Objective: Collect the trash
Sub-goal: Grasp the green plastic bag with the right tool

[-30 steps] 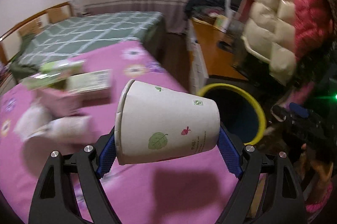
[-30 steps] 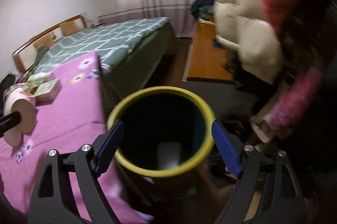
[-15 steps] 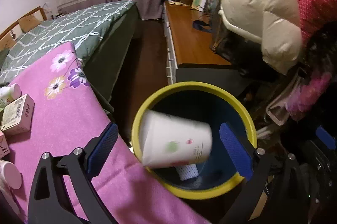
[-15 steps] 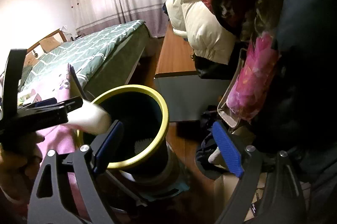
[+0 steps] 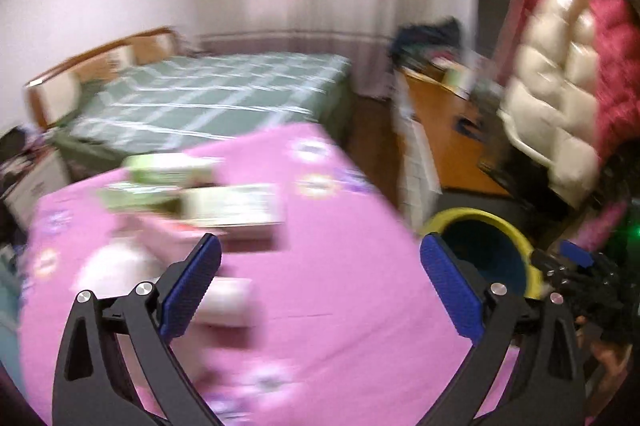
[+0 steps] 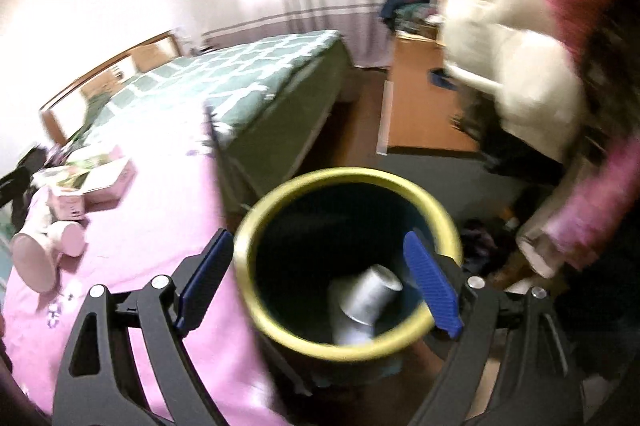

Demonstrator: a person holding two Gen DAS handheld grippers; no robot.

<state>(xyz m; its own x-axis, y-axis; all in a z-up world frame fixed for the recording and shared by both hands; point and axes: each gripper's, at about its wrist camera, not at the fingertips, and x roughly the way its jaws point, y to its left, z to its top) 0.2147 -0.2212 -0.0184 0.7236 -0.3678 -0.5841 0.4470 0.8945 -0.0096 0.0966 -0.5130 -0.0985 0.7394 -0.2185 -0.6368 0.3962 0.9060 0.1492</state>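
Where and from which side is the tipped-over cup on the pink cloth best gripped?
Probably across its mid wall, from above: the cup lies on its side on the pink cloth, mouth toward the camera, so its curved wall is reachable from above, while the thin rim looks likely to buckle.

Paper cups (image 6: 366,300) lying tilted inside yellow-rimmed bin (image 6: 256,226); blurred boxes (image 5: 230,205) on pink table.

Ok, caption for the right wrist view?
Open right hand-held gripper above yellow-rimmed bin holding a paper cup.
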